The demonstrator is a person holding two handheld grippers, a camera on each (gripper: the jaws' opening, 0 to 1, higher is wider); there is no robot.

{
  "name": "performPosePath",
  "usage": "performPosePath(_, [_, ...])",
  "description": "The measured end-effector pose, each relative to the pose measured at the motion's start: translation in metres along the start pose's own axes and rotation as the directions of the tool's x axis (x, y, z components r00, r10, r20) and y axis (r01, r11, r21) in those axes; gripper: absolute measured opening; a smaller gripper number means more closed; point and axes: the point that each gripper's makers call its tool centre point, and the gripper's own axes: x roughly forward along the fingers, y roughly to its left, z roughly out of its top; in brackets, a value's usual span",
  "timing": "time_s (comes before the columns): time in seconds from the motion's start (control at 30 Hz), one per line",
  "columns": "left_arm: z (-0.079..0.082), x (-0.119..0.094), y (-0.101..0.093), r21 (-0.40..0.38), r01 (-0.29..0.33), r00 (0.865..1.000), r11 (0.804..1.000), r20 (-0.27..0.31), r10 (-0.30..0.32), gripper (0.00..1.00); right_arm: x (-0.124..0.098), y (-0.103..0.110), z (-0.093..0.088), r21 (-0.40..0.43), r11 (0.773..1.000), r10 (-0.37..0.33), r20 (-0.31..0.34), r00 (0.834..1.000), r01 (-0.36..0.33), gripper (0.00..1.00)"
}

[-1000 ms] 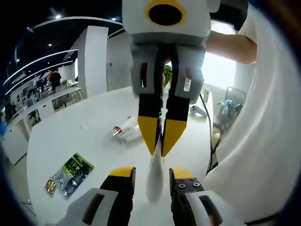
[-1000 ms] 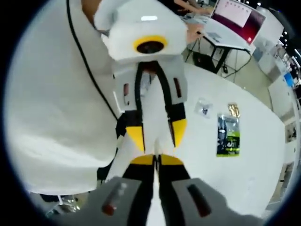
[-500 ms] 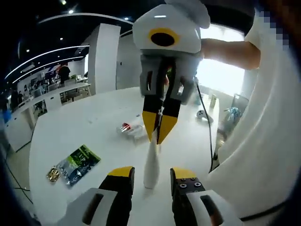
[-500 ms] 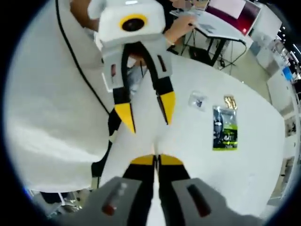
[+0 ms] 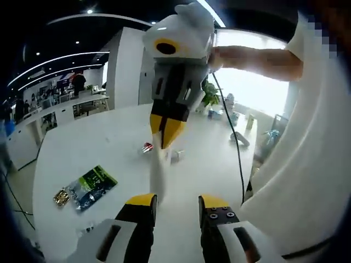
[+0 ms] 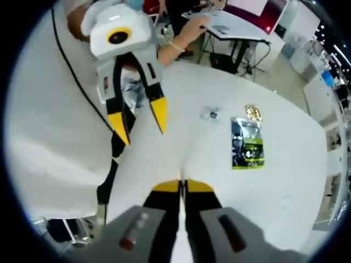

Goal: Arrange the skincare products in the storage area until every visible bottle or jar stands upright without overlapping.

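A slim white tube (image 5: 157,174) hangs from the tips of my right gripper (image 5: 166,130), which comes down from above and is shut on the tube's top end. My left gripper (image 5: 177,201) stands open below, and the tube's lower end sits just above its left jaw, outside the gap. In the right gripper view my right gripper (image 6: 181,186) is shut, with the tube (image 6: 186,161) hard to tell from the white table. The left gripper (image 6: 139,126) hovers open at the upper left. Two small bottles (image 5: 147,147) (image 5: 175,155) lie on the table beyond.
On the white table (image 5: 82,142) lies a green packet (image 5: 92,182) (image 6: 247,143) with a gold item (image 5: 61,196) (image 6: 252,112) beside it, and a small clear packet (image 6: 211,113). A black cable (image 5: 236,145) runs down the right. The person's white shirt (image 5: 307,164) stands close on the right.
The right gripper has carried the tube up and to the left, out from between the left gripper's jaws. The two grippers have drawn apart, and the left gripper's jaws stand wider in the right gripper view.
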Motion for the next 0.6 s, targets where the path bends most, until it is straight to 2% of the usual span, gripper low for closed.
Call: performPosePath(0.6, [-0.003,-0.008,0.005,-0.029,-0.031,1.000,0.999,-0.002,0.031,0.32,0.000,-0.059,-0.017,0.017,1.000,-0.008,-0.031,0.999,0.008,0.01])
